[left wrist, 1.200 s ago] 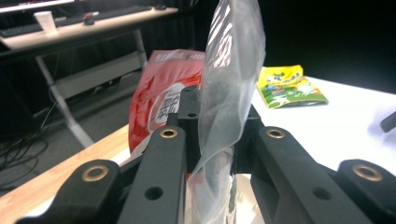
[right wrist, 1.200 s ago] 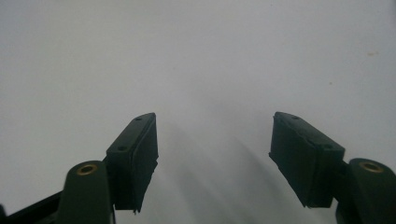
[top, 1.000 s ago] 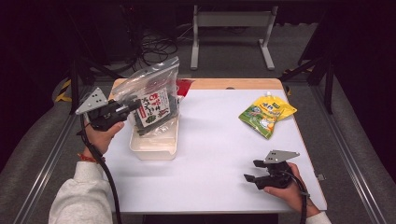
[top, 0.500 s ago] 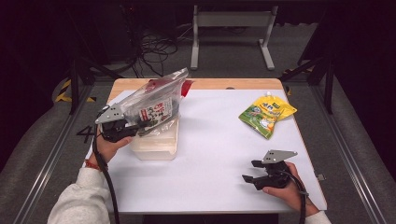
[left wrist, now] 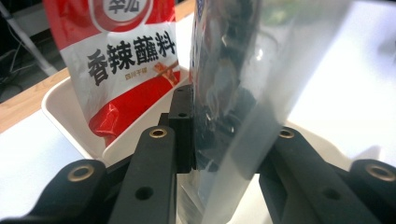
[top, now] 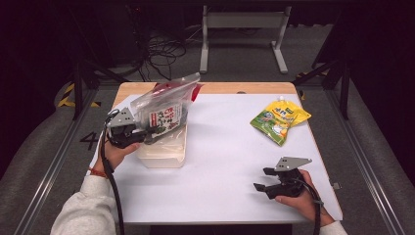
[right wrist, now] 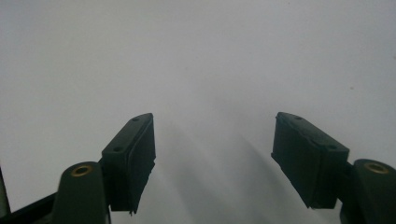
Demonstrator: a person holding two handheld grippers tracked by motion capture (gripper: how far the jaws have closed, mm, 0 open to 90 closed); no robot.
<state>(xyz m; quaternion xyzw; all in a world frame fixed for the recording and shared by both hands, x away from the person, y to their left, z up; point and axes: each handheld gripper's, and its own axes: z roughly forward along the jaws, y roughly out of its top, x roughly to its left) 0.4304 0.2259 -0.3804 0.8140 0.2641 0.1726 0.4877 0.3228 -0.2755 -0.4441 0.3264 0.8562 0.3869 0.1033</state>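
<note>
My left gripper (top: 148,131) is shut on a clear plastic bag (top: 164,105) with dark contents and a red-and-white label. It holds the bag tilted over a translucent white bin (top: 169,155) at the table's left. In the left gripper view the bag (left wrist: 233,79) is pinched between the jaws of that gripper (left wrist: 219,135). Behind it a red-and-white seasoning packet (left wrist: 126,56) stands in the bin (left wrist: 60,98). The packet's red top (top: 194,90) peeks out past the bag. My right gripper (top: 262,179) rests open on the table at the front right, with only white table between its jaws (right wrist: 212,149).
A yellow-green pouch (top: 279,120) lies flat at the table's far right. The white table top (top: 225,147) spreads between the bin and my right hand. A wooden strip (top: 244,88) runs along the far edge. Cables and a metal stand are on the floor beyond.
My left gripper has lowered the clear bag and tipped it flatter over the bin, drifting slightly right. The right gripper has barely moved.
</note>
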